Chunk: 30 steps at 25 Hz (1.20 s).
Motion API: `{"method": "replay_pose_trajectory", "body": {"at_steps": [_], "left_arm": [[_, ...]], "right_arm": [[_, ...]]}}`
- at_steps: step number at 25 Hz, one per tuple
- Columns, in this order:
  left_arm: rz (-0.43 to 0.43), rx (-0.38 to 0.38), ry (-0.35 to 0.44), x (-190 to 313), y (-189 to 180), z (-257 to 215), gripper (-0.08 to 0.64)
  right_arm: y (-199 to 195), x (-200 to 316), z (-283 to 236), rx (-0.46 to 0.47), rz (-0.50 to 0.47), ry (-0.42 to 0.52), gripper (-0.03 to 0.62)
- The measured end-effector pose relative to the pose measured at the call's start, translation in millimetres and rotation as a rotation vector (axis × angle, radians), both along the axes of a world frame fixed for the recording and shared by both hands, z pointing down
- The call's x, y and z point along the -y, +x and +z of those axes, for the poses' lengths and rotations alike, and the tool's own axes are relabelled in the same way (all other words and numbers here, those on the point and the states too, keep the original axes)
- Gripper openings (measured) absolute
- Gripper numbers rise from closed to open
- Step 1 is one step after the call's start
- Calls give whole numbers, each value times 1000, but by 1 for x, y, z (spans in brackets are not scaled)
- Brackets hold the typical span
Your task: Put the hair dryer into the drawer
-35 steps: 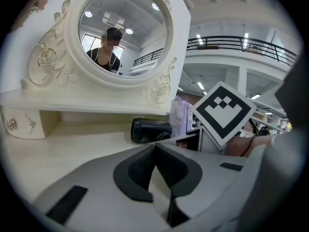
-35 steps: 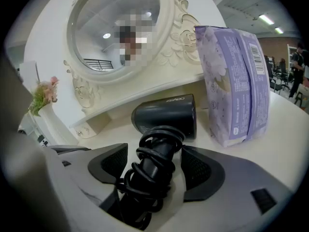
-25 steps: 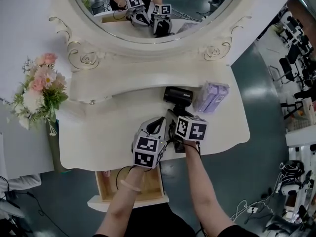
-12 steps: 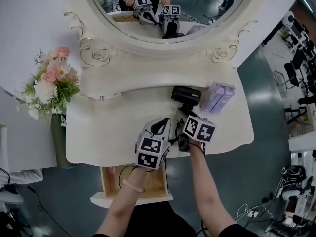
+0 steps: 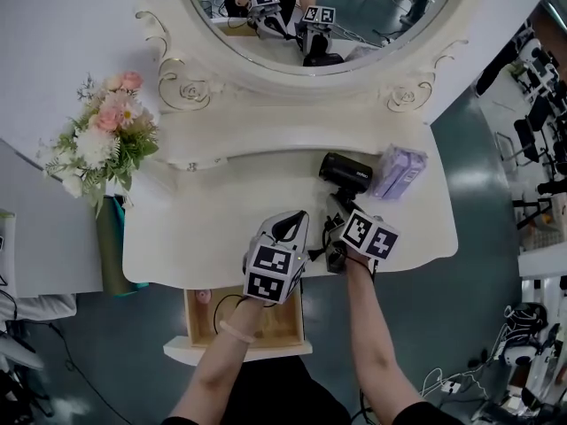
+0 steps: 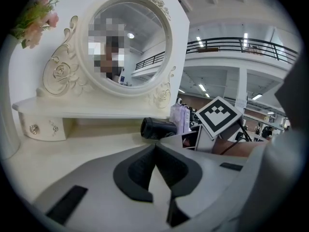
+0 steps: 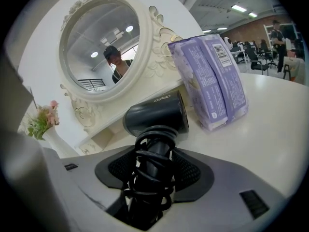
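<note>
Looking down, only our head view shows the open drawer (image 5: 282, 319) under the tabletop (image 5: 204, 228). Our left gripper (image 5: 295, 220) is closed, empty. Our right gripper (image 5: 337, 235), jaws just closing, clamps the cord-wrapped handle of the hair dryer (image 5: 345, 172), which lies on the tabletop beside a purple pack (image 5: 399, 172).

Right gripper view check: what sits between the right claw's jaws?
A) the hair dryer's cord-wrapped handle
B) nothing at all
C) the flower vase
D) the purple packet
A: the right claw has just been closing its jaws, and their pads now press either side of the cord-wrapped handle of the hair dryer, whose black barrel lies on the tabletop just beyond them.
</note>
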State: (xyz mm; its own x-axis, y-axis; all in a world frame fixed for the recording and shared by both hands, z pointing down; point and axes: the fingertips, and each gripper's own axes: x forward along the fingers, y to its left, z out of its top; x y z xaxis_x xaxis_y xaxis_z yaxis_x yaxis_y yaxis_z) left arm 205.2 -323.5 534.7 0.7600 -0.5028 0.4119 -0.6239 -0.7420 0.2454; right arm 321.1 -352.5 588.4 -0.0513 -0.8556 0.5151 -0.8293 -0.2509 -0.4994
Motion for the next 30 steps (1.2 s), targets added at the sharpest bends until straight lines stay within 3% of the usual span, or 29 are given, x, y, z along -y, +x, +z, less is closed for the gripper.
{"method": "replay_pose_trajectory", "body": {"at_steps": [17, 30], "left_arm": [[-2, 6, 10, -38, -30, -5, 29], [-52, -4, 0, -75, -66, -27, 29]], "right_arm": [[-41, -31, -29, -35, -90, 31, 241], [-84, -76, -50, -72, -204, 24, 241]]}}
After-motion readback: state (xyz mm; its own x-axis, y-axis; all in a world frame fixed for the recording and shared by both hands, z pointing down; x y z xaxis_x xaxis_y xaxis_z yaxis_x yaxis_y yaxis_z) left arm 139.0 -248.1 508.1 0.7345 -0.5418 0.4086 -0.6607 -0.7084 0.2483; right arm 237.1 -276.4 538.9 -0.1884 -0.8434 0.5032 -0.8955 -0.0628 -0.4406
